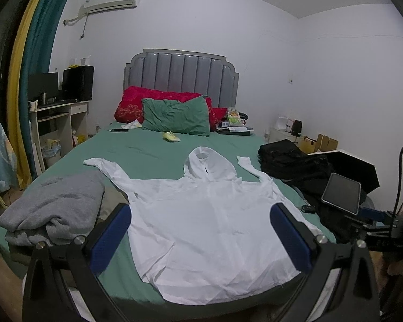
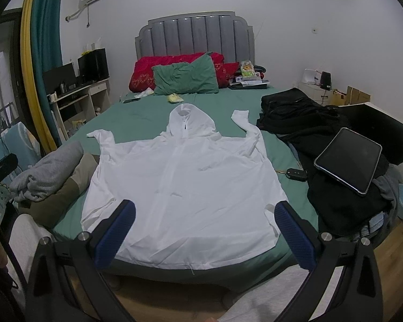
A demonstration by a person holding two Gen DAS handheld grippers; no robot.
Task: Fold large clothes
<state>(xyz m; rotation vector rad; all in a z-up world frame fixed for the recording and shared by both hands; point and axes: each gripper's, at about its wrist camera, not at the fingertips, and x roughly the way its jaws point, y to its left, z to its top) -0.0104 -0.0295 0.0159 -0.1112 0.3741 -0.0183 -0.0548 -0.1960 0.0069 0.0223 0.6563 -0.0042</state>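
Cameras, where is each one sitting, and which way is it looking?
Left wrist: sits on the left claw at the foot of the bed, looking towards the headboard over the white hooded jacket; its open blue fingers show.
Right wrist: sits on the right claw, slightly farther back, facing the same way; its open fingers show.
Shared: jacket, green pillow, tablet.

Hoodie [image 1: 209, 230] hem behind the jaws
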